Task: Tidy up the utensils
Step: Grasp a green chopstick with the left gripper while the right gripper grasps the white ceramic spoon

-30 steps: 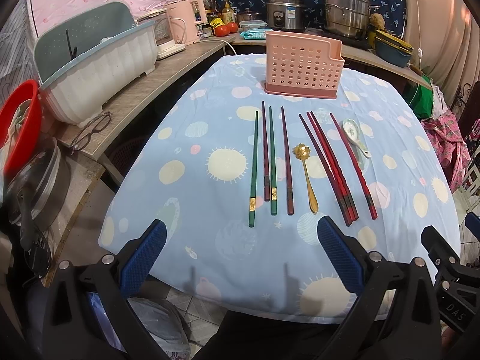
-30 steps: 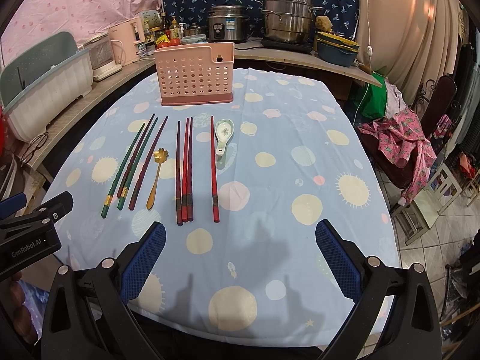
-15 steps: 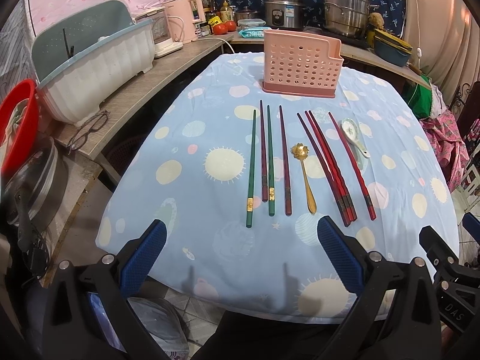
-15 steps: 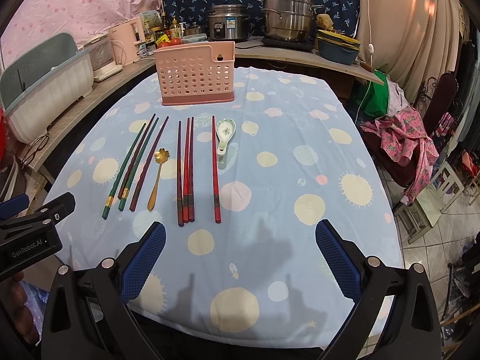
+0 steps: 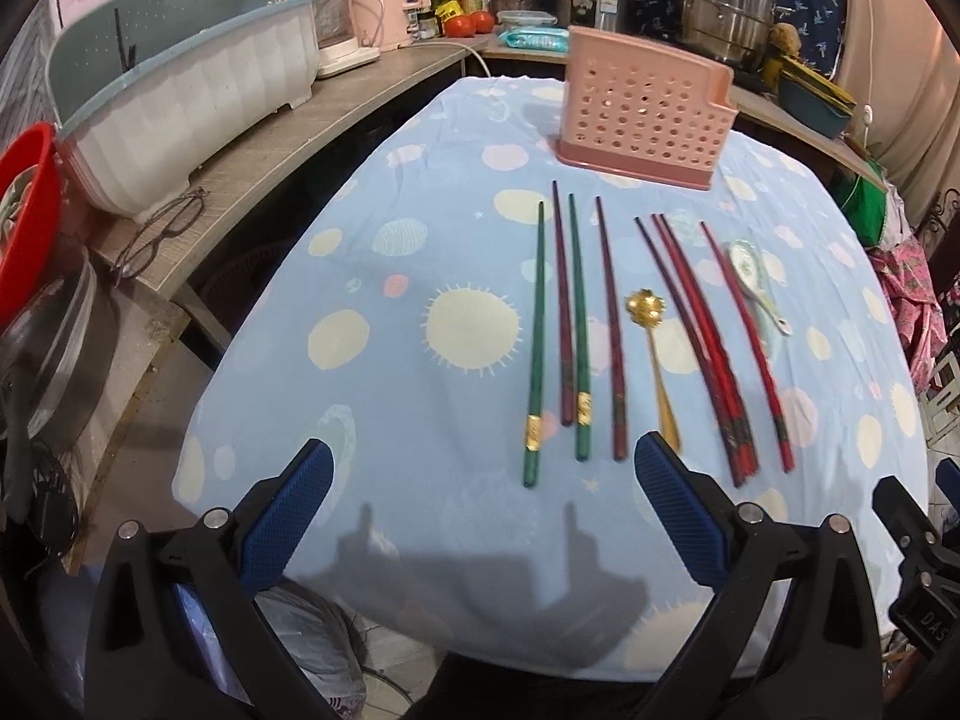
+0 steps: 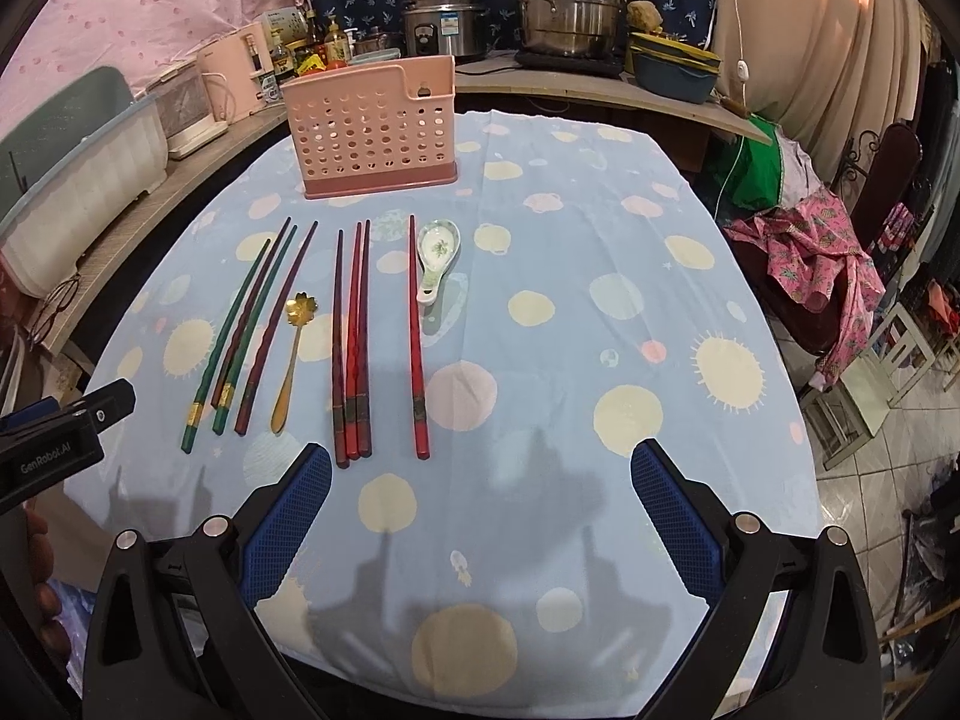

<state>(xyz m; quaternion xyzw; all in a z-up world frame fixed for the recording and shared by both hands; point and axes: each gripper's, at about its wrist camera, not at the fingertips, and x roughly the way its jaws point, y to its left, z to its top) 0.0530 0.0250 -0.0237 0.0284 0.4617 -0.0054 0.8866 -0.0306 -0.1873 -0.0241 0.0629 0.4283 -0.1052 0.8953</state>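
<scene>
Closing in low over the desk's (image 5: 384, 276) near edge since a second ago, left gripper (image 5: 477, 519) and right gripper (image 6: 480, 516) both gape empty. Chopsticks (image 5: 573, 330) and spoons (image 6: 438, 252) lie untouched before the pink holder (image 6: 372, 132); sorting not yet begun.

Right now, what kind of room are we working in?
Most likely a home kitchen or dining corner. A rice cooker and a stacked steel steamer pot stand on the counter, with sauce bottles beside them, behind a cloth-covered table laid with chopsticks and spoons.
</scene>
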